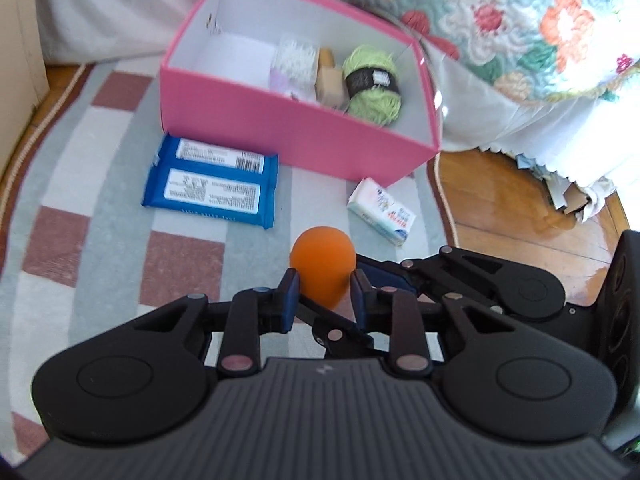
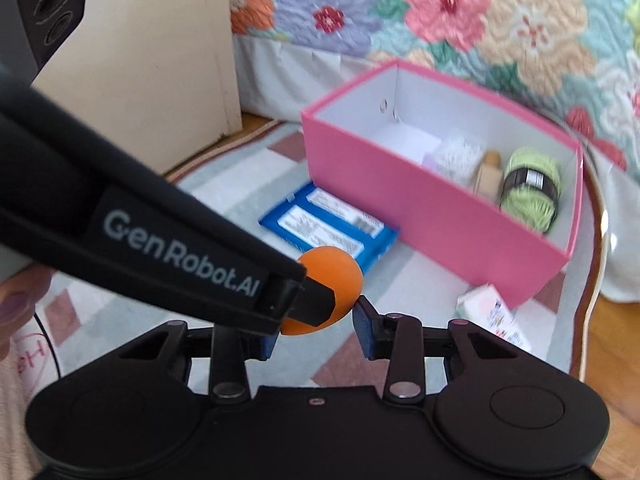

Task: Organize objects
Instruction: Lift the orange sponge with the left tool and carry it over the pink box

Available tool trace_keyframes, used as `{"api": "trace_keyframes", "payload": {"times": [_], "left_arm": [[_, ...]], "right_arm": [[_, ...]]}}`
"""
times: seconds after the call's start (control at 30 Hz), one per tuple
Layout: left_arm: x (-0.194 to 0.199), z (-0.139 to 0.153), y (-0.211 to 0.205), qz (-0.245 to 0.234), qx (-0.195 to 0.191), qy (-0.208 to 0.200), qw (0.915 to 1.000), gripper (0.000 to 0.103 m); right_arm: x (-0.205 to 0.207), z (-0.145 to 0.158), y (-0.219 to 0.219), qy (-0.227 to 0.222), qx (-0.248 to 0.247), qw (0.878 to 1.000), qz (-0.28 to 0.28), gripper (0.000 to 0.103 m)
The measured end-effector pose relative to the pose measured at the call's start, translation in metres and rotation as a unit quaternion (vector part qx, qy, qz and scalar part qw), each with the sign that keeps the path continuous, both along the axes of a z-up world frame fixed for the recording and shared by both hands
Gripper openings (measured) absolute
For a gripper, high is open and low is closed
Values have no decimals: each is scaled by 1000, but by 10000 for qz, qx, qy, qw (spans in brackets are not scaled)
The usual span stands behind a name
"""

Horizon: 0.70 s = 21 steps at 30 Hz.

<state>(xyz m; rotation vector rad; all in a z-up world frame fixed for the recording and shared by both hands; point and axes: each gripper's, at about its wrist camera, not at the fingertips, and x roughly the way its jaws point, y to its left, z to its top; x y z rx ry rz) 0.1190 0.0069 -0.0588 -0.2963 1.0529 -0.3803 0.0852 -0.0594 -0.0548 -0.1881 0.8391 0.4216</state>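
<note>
Above the striped rug (image 1: 120, 184) | left gripper (image 1: 325, 294) and right gripper (image 2: 318, 330) both clamp orange ball (image 1: 323, 265), clear of floor | step: carrying ball | next: swing over pink box (image 1: 280, 128), release beside green yarn (image 1: 372, 80).

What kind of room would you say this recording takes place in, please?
Most likely a bedroom: a floral quilted bedspread hangs over a bed's edge beside a checked rug on a wooden floor.

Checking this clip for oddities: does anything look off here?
Yes: both the left gripper and right gripper clamp the same orange ball at once, held above the rug, outside the pink box.
</note>
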Motion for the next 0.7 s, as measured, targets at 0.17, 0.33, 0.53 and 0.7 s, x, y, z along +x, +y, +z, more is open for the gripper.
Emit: {"api": "trace_keyframes", "payload": {"times": [0.17, 0.33, 0.53, 0.7], "left_arm": [[-7, 35, 5, -24, -4, -372, 9993, 27], [-5, 78, 2, 13, 133, -593, 9982, 28], [18, 112, 2, 10, -34, -694, 9976, 29], [45, 123, 1, 42, -300, -675, 9973, 30]], "right_arm": [[-3, 34, -1, -331, -9, 9994, 133, 43], [0, 70, -2, -571, 57, 9980, 265, 43], [9, 104, -6, -888, -1, 9956, 305, 43], [35, 119, -15, -902, 0, 9957, 191, 43]]}}
